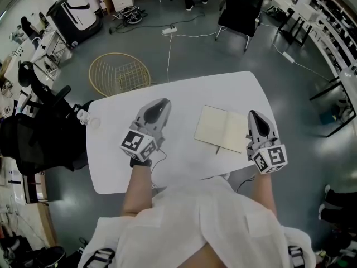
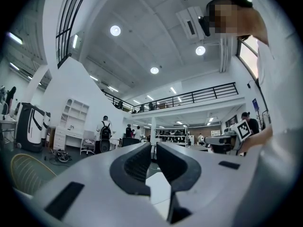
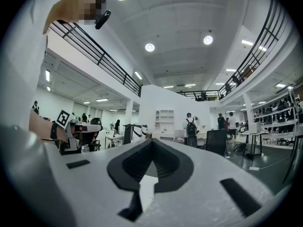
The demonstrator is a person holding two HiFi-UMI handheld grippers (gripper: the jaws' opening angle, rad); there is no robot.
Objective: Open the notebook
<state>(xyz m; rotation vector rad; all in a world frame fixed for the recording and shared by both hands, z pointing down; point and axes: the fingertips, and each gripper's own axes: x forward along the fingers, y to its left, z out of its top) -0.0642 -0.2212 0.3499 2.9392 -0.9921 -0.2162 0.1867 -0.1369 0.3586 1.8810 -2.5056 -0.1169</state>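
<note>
only the head view shows the notebook (image 1: 222, 128): it lies flat on the white table (image 1: 111, 166) between the grippers, just beside the right gripper (image 1: 252, 114), whose jaws meet on nothing. the left gripper (image 1: 165, 101) stands a slit apart, empty. both gripper views look level across the room to a person with a backpack (image 3: 191, 126). a round wicker basket (image 1: 120, 74) sits on the floor beyond the table.

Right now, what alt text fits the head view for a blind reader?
Seen from above, a cream notebook lies open on a white table; a person in white holds the left gripper to its left and the right gripper close beside its right edge. A wire basket sits on the floor beyond.
</note>
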